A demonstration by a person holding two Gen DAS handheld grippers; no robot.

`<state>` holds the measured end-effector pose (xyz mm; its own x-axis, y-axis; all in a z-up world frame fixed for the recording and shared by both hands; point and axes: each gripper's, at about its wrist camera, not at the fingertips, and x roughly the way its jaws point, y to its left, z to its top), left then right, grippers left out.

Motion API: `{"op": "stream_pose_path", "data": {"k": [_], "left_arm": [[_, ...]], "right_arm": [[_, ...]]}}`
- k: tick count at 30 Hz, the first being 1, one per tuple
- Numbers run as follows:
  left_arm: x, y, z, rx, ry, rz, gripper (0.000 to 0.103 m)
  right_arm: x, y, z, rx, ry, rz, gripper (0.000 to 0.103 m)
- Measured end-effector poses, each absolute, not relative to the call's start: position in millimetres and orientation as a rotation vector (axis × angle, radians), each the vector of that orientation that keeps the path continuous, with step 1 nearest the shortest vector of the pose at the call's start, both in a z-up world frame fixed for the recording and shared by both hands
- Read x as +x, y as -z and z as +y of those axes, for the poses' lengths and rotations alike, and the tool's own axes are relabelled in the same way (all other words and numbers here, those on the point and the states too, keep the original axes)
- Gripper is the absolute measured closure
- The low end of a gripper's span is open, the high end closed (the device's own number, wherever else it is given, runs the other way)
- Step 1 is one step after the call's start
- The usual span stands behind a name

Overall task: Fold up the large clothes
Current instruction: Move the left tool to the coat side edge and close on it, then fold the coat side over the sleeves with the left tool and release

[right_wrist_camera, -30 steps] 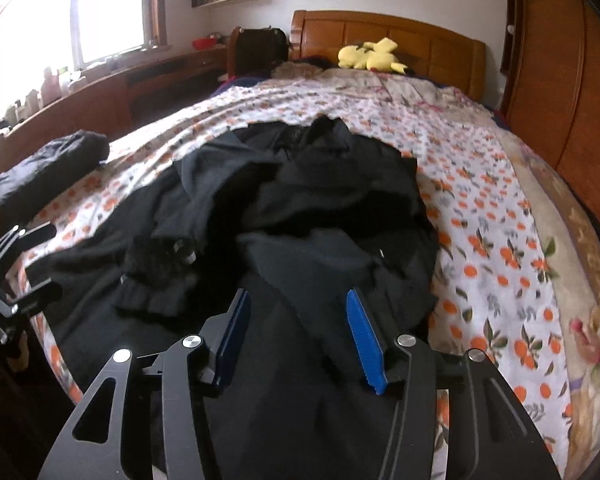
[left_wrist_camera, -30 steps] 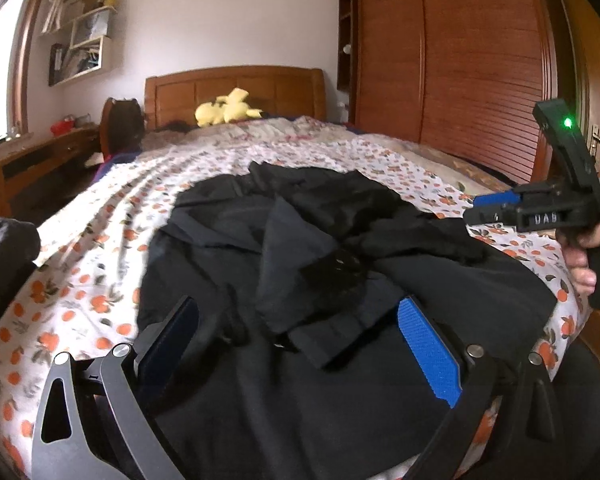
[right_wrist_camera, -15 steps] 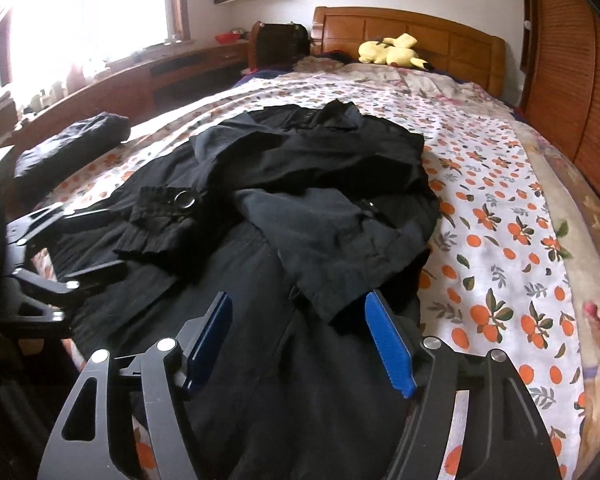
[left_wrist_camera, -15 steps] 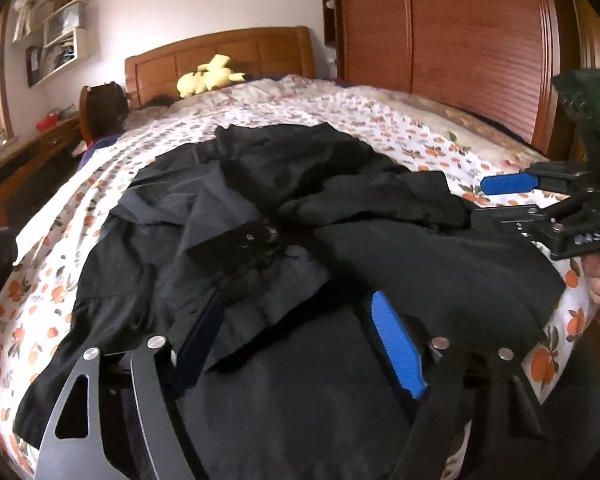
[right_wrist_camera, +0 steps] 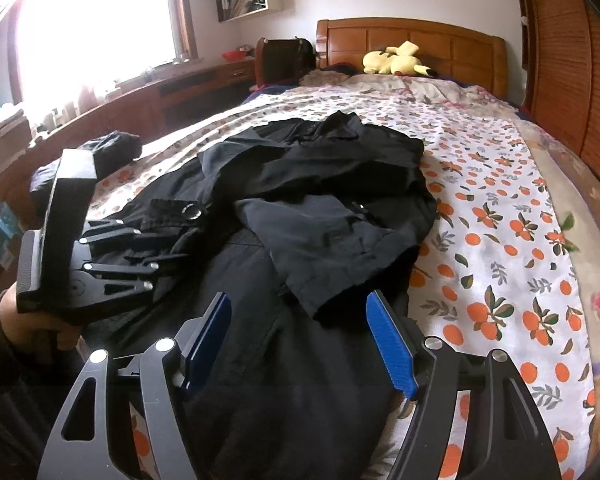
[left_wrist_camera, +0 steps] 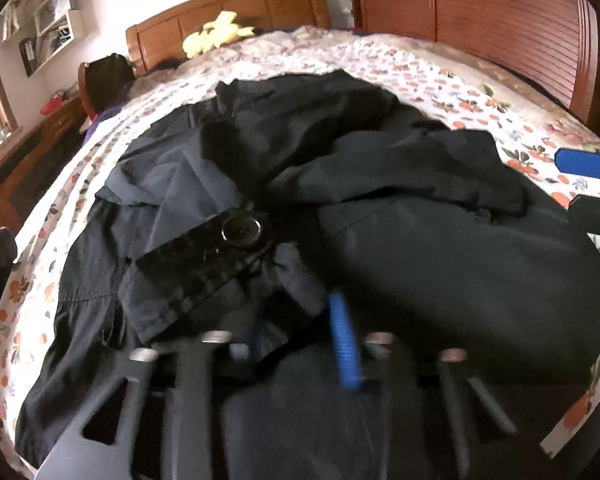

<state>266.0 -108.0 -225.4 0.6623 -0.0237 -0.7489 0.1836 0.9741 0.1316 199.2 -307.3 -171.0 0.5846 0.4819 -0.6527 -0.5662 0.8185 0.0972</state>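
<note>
Bedroom with a wooden headboard [right_wrist_camera: 412, 40] and a bed [right_wrist_camera: 500, 208] under an orange-print sheet. A large black coat [right_wrist_camera: 320, 208] is spread crumpled across the near half of the bed, its sleeves thrown over the body. The cloth is judged soft, limp and fairly heavy for a garment – it will sag and drag when lifted, so hold is best taken at firm edges: a hem, a cuff, or the strap with the big button [left_wrist_camera: 242, 231].

Left gripper [left_wrist_camera: 300, 332] – blurred, its jaws closing, with a fold of the coat beside the strap seen between them; whether the pads already press on it cannot be told.

Right gripper [right_wrist_camera: 300, 336] – jaws well apart, nothing held, poised just over the cuff of the right-hand sleeve [right_wrist_camera: 332, 256].
</note>
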Motion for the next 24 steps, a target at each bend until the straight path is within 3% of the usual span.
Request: {"op": "stream_pose_path", "data": {"k": [3,17,24], "left_arm": [[259.5,211.9,-105.9,0.189,0.125,0.820,0.099],[190.5,94.6,-59.8,0.064,0.235,0.607,0.100],[197.5,83.0,-5.2,0.062,0.137,0.575,0.100]], "right_arm": [[199.2,170.5,-307.8,-0.133,-0.608,0.718,0.036],[201.6,168.3,-299.9,-0.099,-0.557,0.739,0.036],[196.1,162.6,-289.5,-0.122,-0.522,0.735,0.036]]}}
